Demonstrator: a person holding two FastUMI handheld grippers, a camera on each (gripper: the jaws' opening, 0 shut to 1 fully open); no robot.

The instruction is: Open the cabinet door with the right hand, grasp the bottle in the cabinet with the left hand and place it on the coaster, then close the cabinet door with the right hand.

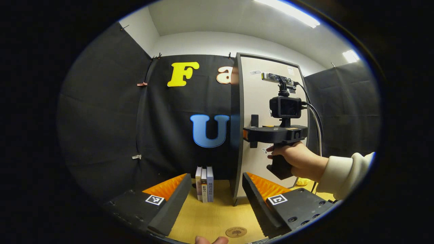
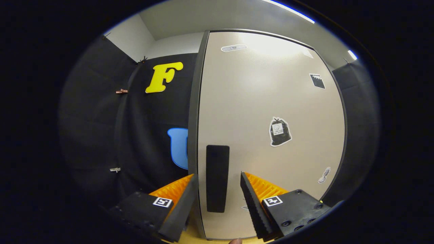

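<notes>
The cabinet's beige door stands shut, hiding what is inside. Its black vertical handle sits between the fingers of my right gripper, which is open with a finger on each side and a gap to the handle. In the left gripper view a hand holds this right gripper up against the handle on the door. My left gripper hangs open over the wooden table with nothing between its fingers. A round brown coaster lies on the table just below them.
Three books stand upright on the yellow wooden table, left of the cabinet's dark side edge. A cream sleeve reaches in from the right. Stickers dot the door.
</notes>
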